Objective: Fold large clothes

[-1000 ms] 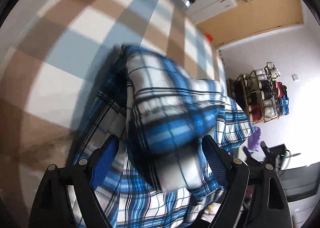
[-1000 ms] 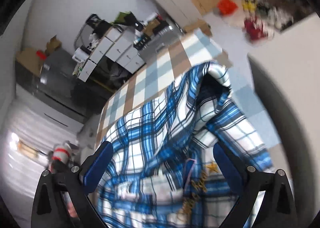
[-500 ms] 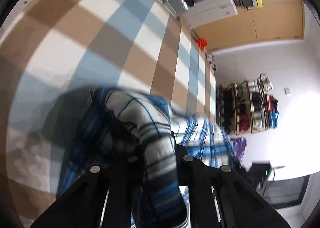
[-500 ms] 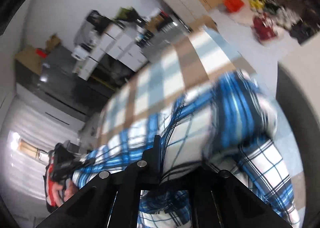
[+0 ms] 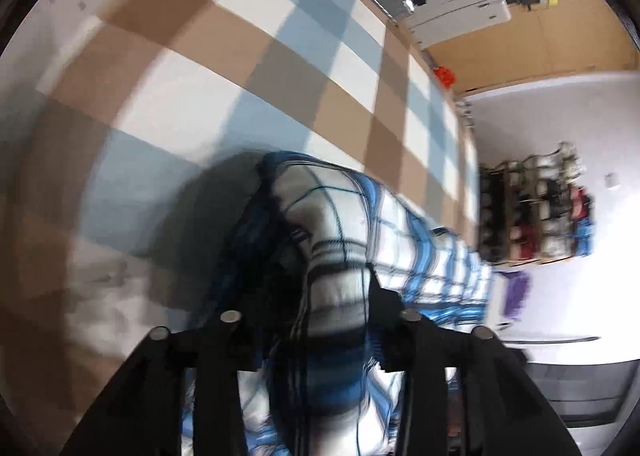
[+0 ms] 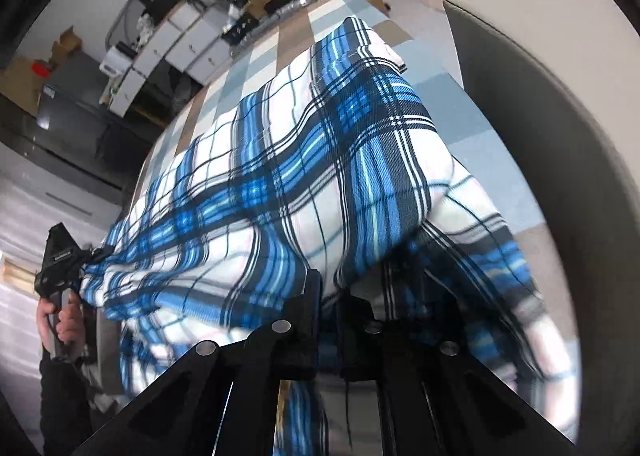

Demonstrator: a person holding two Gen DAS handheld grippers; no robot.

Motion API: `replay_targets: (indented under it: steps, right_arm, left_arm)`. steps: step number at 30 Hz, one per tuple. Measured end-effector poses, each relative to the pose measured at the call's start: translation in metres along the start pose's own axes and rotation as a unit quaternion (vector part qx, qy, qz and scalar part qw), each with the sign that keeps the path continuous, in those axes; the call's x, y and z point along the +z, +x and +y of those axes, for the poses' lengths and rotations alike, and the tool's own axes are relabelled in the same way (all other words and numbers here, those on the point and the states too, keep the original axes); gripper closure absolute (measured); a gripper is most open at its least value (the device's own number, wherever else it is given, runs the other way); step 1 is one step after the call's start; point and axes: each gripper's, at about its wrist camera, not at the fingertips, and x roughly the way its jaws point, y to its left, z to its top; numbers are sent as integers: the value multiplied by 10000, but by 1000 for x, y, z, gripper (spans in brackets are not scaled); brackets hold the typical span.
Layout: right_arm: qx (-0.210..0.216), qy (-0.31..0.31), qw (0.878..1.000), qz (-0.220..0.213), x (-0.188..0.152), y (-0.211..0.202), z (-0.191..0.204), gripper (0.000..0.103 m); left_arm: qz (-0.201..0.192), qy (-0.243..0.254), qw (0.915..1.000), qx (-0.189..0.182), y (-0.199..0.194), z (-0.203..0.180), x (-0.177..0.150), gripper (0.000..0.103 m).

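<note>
1. The left gripper [image 5: 316,320] is pointed steeply down at the checked tablecloth [image 5: 240,67]. A thick, bunched fold of the blue-and-white plaid shirt [image 5: 336,256] is seen between its black fingers [image 5: 384,312], and the pads are pressed against the cloth on both sides. Its jaws have just been opening a little, with the fabric between them.

2. In the right wrist view the left gripper [image 6: 60,256] is seen at the far left edge, carried by the person's hand [image 6: 60,320] on its handle, with a dark sleeve [image 6: 60,396] below. A corner of the shirt is drawn into its tip.

3. The right gripper [image 6: 328,296] is tilted downward as well. Its jaws are brought nearly together and are clamped on a thin edge of the plaid shirt [image 6: 304,175]; only a narrow slit of cloth is seen between them.

4. The shirt is held up between the two grippers and is draped as a sagging sheet over the near end of the table. Its far part is laid on the tablecloth [image 6: 256,55], while loose cloth is hung below the right gripper.

5. A white rounded surface [image 6: 540,115] is seen just beside the shirt in the right wrist view.

6. White drawer units [image 6: 180,39], piled with clutter, are seen beyond the table. A shelf rack [image 5: 536,211] filled with small items stands against the wall; its contents cannot be told through the blur.
</note>
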Motion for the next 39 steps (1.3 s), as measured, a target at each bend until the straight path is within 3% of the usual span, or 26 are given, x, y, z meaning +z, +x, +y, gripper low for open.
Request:
replay_targets:
  steps: [4,8,11,13,15,16,17,18,20,23,25,28,29,31,34,36,39]
  right_arm:
    - [-379,-400,9984,-86,2,-36,17,97]
    - [-509,-1046,9923,-438,10,-73,61,96]
    - [-369,-1058,9913,-694,20,-89,92,96]
    - [-126,-1298,9881,-812,25,-90,116,95]
    - [-130,-1502,9851,-823,28,-72,142,88]
    - [-132,-1571,9851,-682,29,-58,149,61]
    - [-123,-1630,9853,-496,31,-37,158,11]
    - [-195,-1686,9846,-420,31,-20,161,0]
    - [-663,-1985,9775,-276,26,19,167,0]
    - [-1155,-2272,9666,254,10,61,162,5]
    - [-1516,-2439,9571,397,2,76,153,5]
    - [-2057,-2633,9395,756,-15,98,127,4]
    - [-1943,-2623,9433,599,-17,94,124,4]
    - [-1795,-2577,9467,721,-14,85,120,4]
    - [-1592,-2461,9534,714,1,55,123,4]
    - [-1256,-2542,9584,314,21,25,135,3]
    - [-1235,-2537,9593,-75,50,11,148,2]
  left_arm:
    - [-437,557,9969,346,-41,-22,-21,70]
    - [-681,1566,9838,547,-59,-67,-54,65]
    - [-515,2056,9758,545,-46,-99,-74,50]
    - [-335,2315,9709,509,-27,-116,-83,49]
    - [-173,2501,9659,651,-5,-124,-78,49]
    - [-75,2546,9643,720,7,-123,-77,49]
    - [25,2577,9630,788,21,-121,-78,49]
    - [109,2548,9618,994,37,-114,-76,49]
    - [174,2391,9624,1279,54,-99,-75,49]
    - [503,1935,9713,1292,72,-67,-74,49]
    - [330,1824,9769,1061,69,-50,-74,49]
    - [326,1765,9786,1010,66,-38,-75,50]
    - [370,1773,9783,1008,65,-35,-75,50]
    - [468,1783,9750,1245,58,-36,-76,50]
    - [265,2082,9714,1113,32,-59,-78,50]
    - [-15,2362,9678,867,14,-88,-77,49]
    - [-277,2758,9577,773,13,-123,-71,48]
